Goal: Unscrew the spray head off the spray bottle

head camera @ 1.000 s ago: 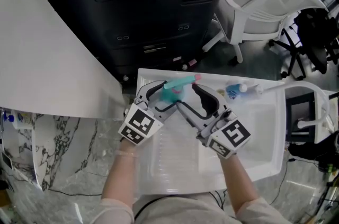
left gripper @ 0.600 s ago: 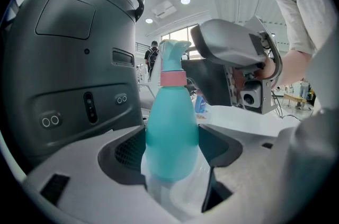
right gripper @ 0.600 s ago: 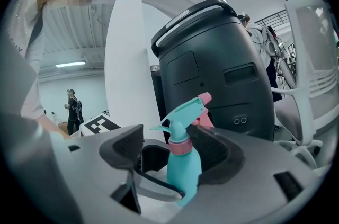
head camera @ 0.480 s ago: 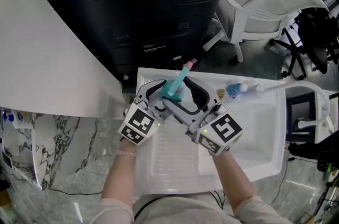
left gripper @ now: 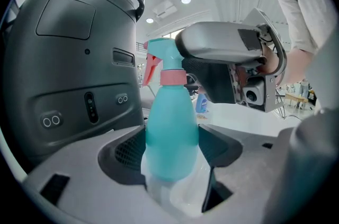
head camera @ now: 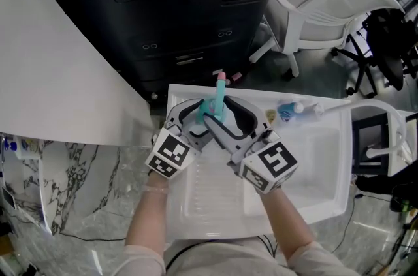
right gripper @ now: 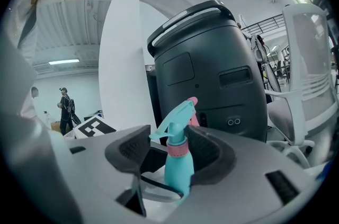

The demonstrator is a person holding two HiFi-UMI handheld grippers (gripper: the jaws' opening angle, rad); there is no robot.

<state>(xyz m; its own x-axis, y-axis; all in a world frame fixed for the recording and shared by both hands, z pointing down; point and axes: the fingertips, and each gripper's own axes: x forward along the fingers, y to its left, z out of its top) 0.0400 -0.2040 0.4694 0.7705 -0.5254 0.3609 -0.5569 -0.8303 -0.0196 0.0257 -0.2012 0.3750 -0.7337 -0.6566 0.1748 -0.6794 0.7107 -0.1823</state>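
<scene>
A teal spray bottle (left gripper: 170, 133) with a pink collar stands upright over the white tray (head camera: 313, 164). My left gripper (head camera: 198, 117) is shut on the bottle's body, a pad pressed on each side (left gripper: 172, 153). My right gripper (head camera: 221, 117) reaches in from the right at the top. Its jaws are closing round the teal spray head (right gripper: 174, 130), the right pad against the collar and the nozzle tip at the left pad. In the head view the spray head (head camera: 220, 93) points away from me, and the bottle's body is hidden under the grippers.
A small blue bottle (head camera: 287, 113) lies at the tray's far right. A big black machine (head camera: 189, 7) stands just beyond the tray. A white chair (head camera: 326, 14) is at the back right and a white panel (head camera: 52, 59) at the left.
The spray head's nozzle has swung from pointing right to pointing straight away from me. My right gripper has shifted left and turned with it. The left gripper has stayed put.
</scene>
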